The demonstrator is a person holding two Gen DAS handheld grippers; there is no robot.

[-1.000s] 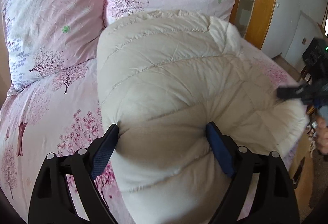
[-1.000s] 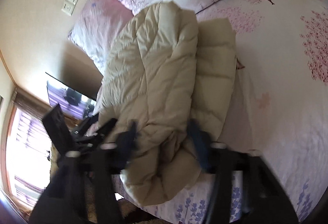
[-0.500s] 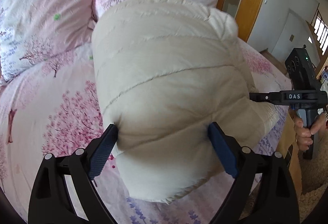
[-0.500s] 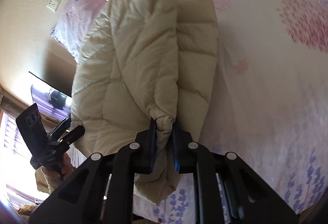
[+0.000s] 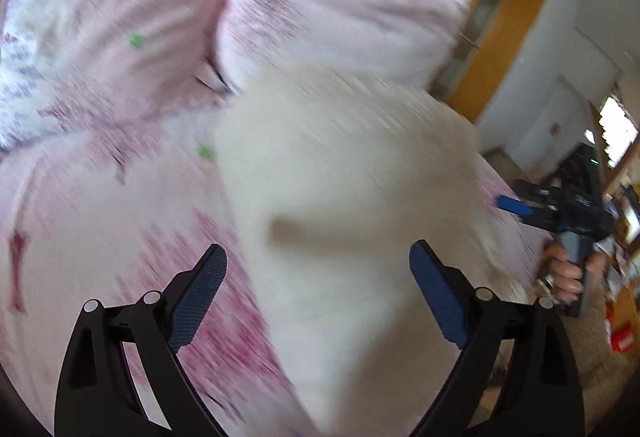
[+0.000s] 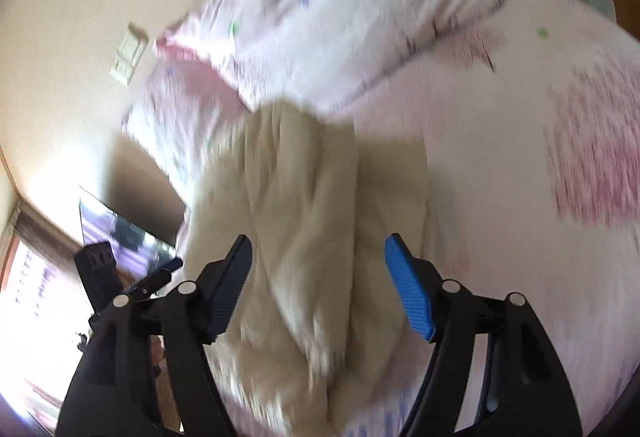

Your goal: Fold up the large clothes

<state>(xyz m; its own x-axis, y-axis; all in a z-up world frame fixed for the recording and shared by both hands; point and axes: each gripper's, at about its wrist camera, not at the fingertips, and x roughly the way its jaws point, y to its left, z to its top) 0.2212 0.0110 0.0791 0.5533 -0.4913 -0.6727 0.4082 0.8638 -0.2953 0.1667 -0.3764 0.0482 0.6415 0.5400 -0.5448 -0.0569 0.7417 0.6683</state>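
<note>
Cream quilted jacket (image 5: 352, 197) heaped on the pink floral bedspread (image 5: 80, 237), pillows (image 5: 328, 13) at twelve o'clock — left gripper (image 5: 318, 277) spread wide, nothing gripped, right gripper (image 6: 318, 277) just reopened, jacket released.

One cream quilted coat (image 5: 352, 197), two pink pillows (image 5: 340, 17), one bed (image 5: 100, 221), two grippers (image 5: 316, 293).

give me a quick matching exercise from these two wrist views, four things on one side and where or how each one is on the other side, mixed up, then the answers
Things:
1. cream quilted puffer jacket
2. pink floral pillows
3. right gripper
4. white wall switch plate

Place or state:
A. on the beige wall beside the bed
B. lying folded on the pink floral bedspread
C. jaws apart, pads clear of the fabric
D. at the head of the bed, behind the jacket

Pairs: 1-B, 2-D, 3-C, 4-A
</note>
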